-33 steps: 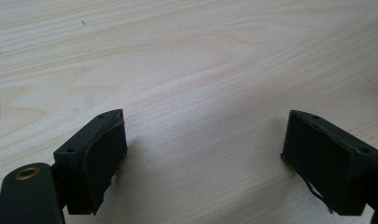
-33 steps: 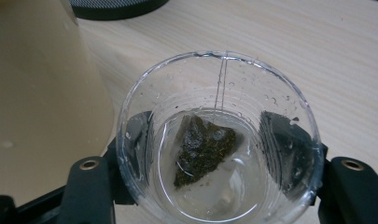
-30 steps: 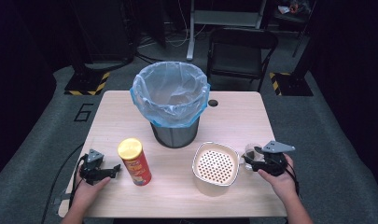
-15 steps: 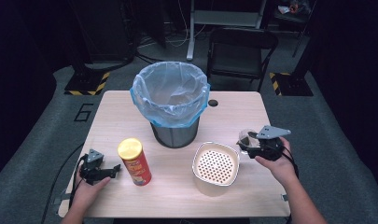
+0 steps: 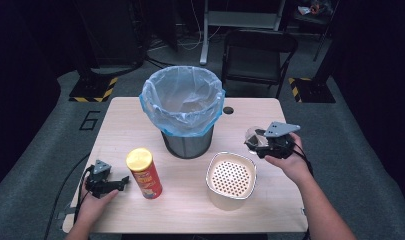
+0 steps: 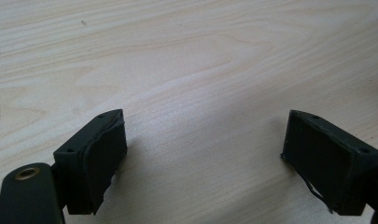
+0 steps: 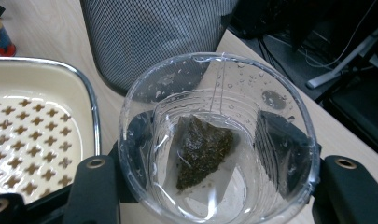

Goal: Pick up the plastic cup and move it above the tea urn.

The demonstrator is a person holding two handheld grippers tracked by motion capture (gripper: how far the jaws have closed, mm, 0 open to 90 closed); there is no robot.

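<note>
Clamping a clear plastic cup (image 7: 214, 140) between its two black jaws, the right gripper (image 5: 262, 142) was held above the right side of the table (image 5: 270, 200), with the person's right hand (image 5: 290, 160) behind it. The jaws pressed on the cup's outer wall from both sides. Inside the cup lay a wet tea bag (image 7: 203, 149), dark and three-cornered, and small water drops stuck to the inner wall. The cup stood nearly upright in the grip.

Just to the left of the cup and nearer to the person stood a cream-coloured square container (image 5: 231, 181) with a perforated insert. Farther from the person, at the middle of the table, stood a mesh waste bin (image 5: 186, 142) lined with a pale blue plastic bag (image 5: 182, 100); the cup was near the bin's right side but apart from it.

The left gripper (image 5: 121, 183) rested low at the near left part of the table, its jaws spread wide with only bare wood between them. A red chip can (image 5: 144, 172) with a yellow lid stood upright just to the right of it, not touched.
</note>
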